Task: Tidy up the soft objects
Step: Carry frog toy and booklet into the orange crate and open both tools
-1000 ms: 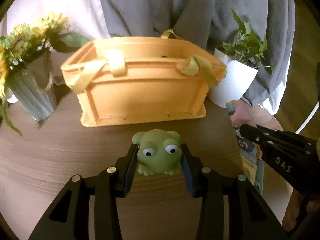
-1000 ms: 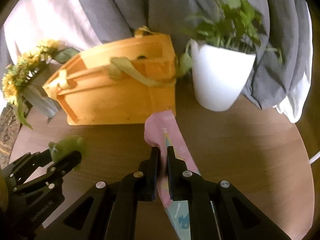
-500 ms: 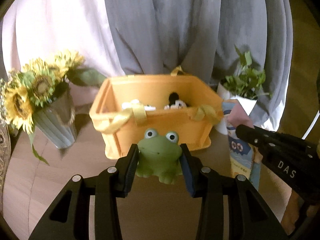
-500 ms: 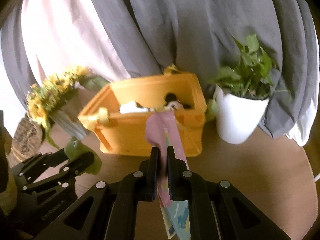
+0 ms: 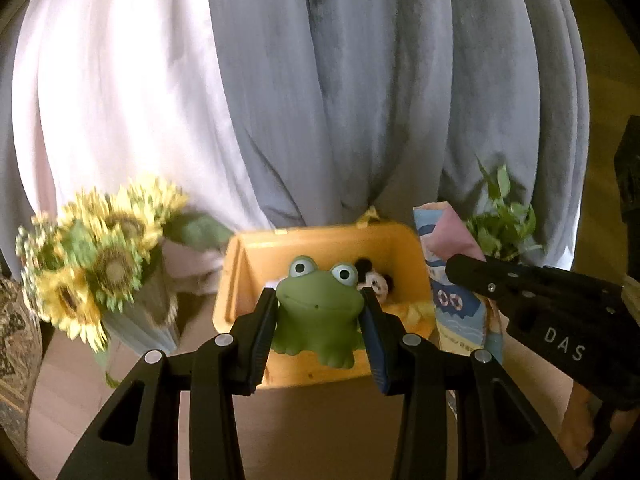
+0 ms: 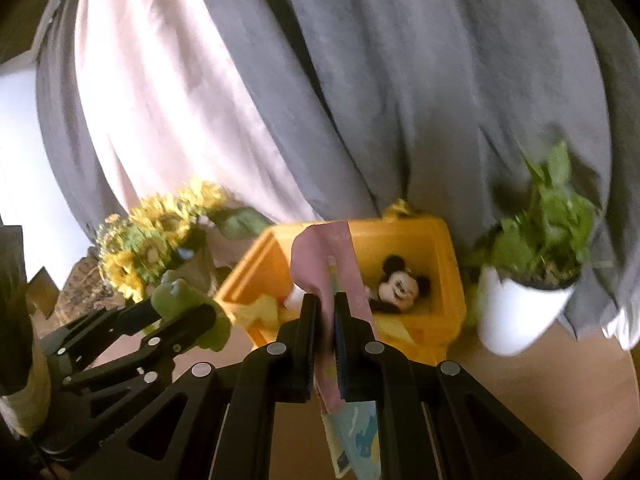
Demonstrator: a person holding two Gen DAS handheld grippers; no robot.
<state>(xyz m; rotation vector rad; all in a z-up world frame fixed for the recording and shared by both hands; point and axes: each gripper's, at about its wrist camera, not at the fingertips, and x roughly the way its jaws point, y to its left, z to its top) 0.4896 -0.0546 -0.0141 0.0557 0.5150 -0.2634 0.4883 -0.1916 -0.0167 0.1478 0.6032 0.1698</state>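
My left gripper [image 5: 318,320] is shut on a green frog toy [image 5: 318,312] and holds it up in front of the open orange bin [image 5: 256,264]; the frog also shows in the right wrist view [image 6: 176,296]. My right gripper [image 6: 327,320] is shut on a pink and blue soft cloth book [image 6: 320,256], held above the near edge of the bin [image 6: 440,312]; the book shows in the left wrist view [image 5: 452,292] at the bin's right. A Mickey plush [image 6: 400,286] lies inside the bin.
A vase of sunflowers [image 5: 100,264] stands left of the bin. A white pot with a green plant [image 6: 524,300] stands to its right. Grey and white curtains [image 5: 320,100] hang behind. The wooden table [image 6: 540,400] lies below.
Both grippers have risen with their loads, from table level to above the bin's rim. The inside of the bin and the Mickey plush have come into view.
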